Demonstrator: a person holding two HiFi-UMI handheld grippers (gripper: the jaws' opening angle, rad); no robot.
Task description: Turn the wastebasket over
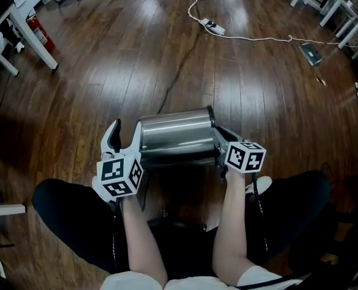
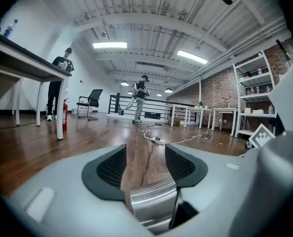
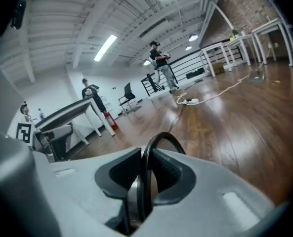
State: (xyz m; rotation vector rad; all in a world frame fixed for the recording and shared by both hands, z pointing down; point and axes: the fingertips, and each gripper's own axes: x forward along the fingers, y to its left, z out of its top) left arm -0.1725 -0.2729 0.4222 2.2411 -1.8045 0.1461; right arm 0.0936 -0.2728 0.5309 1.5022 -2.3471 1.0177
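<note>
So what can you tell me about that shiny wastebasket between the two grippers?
The wastebasket is a shiny metal cylinder with a black rim, lying on its side above the wooden floor; whether it rests there is unclear. The right gripper is shut on the rim at its right end. The left gripper stands open at its left end, its wall showing between the jaws.

We stood in a big open loft-style lab: a wood floor [image 1: 136,53], a brick wall [image 2: 220,90], white tables [image 2: 181,107], shelves [image 2: 252,113], strip lights [image 2: 110,45] under a bare beamed ceiling [image 2: 151,14], a fire extinguisher [image 1: 40,34] and a power strip [image 1: 214,26].
</note>
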